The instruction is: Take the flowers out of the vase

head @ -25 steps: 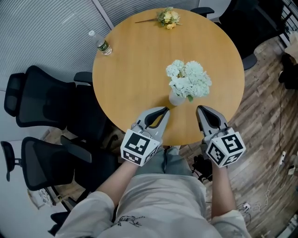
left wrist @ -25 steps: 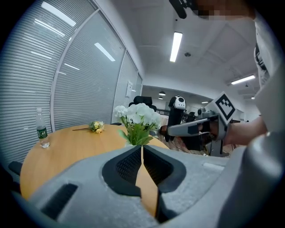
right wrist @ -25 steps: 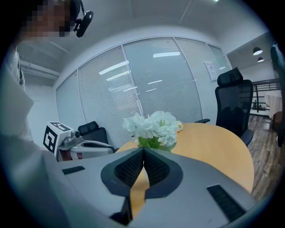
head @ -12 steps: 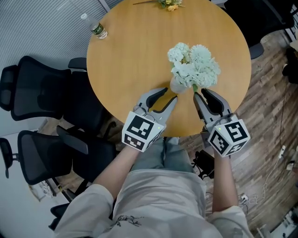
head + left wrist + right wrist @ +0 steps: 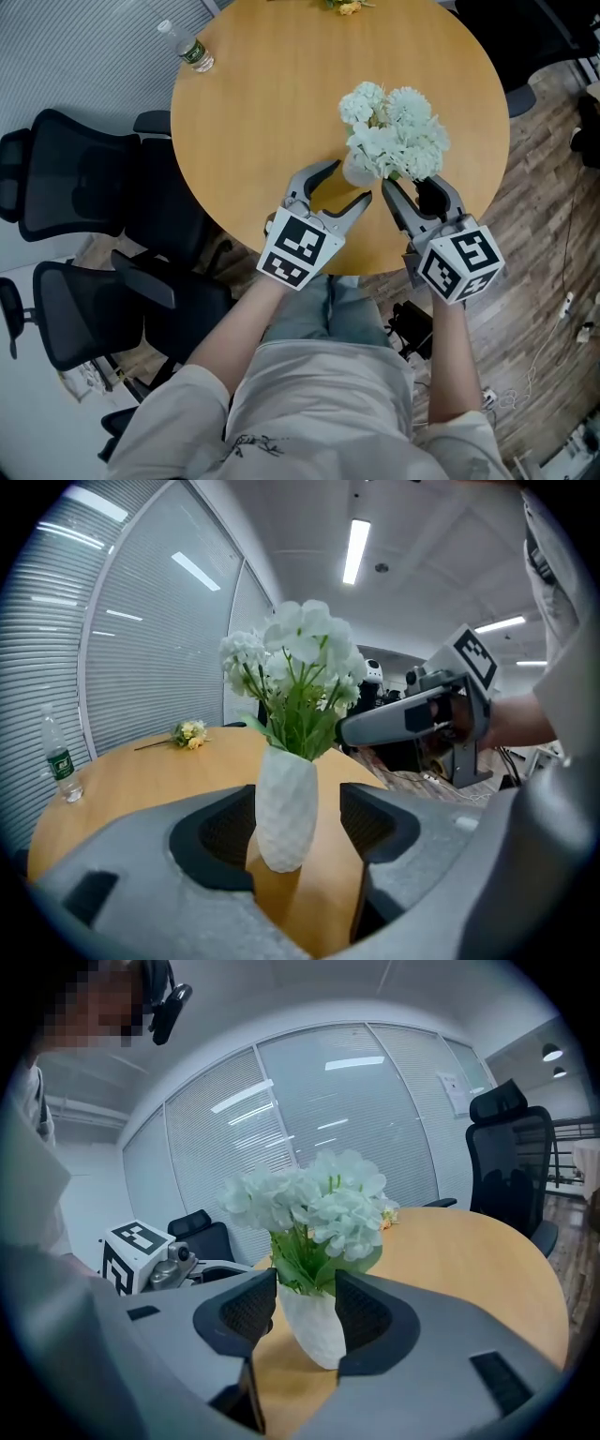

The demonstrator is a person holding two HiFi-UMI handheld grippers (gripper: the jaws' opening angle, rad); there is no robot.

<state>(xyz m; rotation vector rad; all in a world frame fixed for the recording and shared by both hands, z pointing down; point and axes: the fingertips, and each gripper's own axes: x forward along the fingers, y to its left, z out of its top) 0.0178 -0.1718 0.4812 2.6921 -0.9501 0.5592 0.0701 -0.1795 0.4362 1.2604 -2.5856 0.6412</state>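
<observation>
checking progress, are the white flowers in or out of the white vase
In: the white flowers stand with green stems inside the white textured vase.

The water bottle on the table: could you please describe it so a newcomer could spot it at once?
Find the round wooden table. At its far left edge, beside the slatted blinds, stands the water bottle. It is the only clear plastic thing there, green-labelled, far from the white vase of flowers.
</observation>
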